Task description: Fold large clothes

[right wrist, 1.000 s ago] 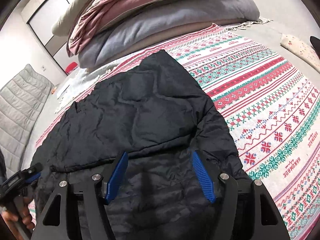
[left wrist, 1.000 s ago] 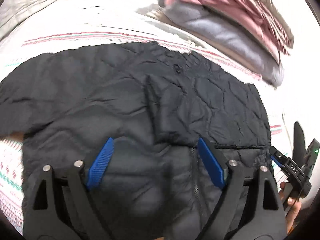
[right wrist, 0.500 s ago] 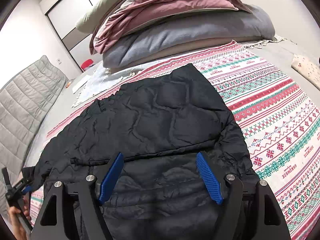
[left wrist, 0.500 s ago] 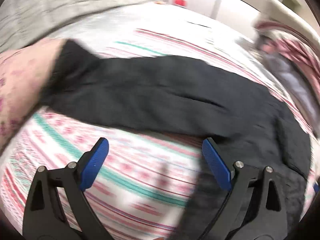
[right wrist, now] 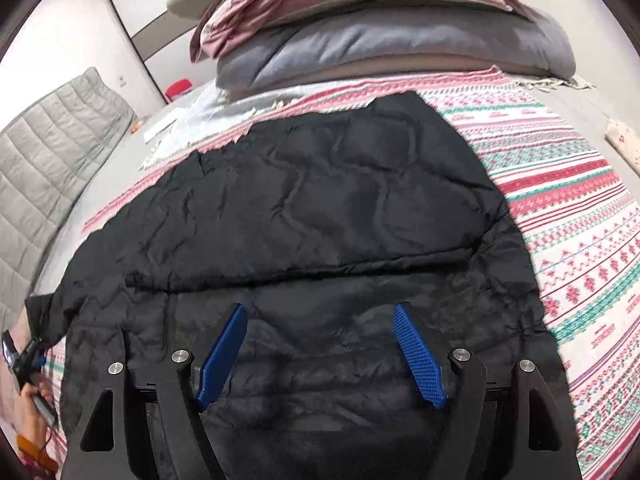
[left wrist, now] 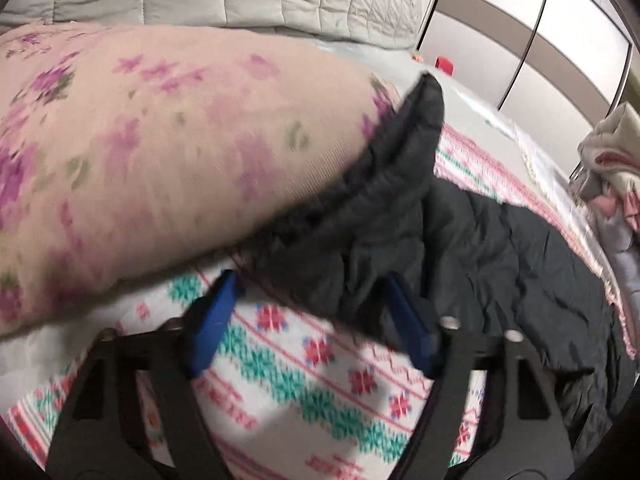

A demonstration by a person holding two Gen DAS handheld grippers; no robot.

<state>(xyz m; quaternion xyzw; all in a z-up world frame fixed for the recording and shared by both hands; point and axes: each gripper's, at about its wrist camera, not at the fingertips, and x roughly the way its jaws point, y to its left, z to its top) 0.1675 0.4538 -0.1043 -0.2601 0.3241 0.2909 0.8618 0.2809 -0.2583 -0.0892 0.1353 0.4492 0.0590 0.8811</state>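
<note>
A black quilted jacket (right wrist: 320, 208) lies spread on a patterned blanket (right wrist: 580, 240), one flap folded across its middle. In the left wrist view its sleeve (left wrist: 384, 208) runs out to the left and its end rests against a floral pillow (left wrist: 160, 152). My left gripper (left wrist: 310, 284) is open, low over the blanket, its blue pads either side of the sleeve's lower edge. My right gripper (right wrist: 320, 320) is open and empty, hovering over the jacket's near part. The left gripper also shows at the far left of the right wrist view (right wrist: 24, 356).
A stack of pink and grey bedding (right wrist: 380, 32) sits beyond the jacket. A grey quilted mattress (right wrist: 44, 152) stands at the left. A red container (right wrist: 178, 90) sits on the floor by the wardrobe doors (left wrist: 532, 44).
My left gripper has swung left from the jacket's body to the sleeve by the floral pillow. My right gripper has stayed open over the jacket and tilted slightly.
</note>
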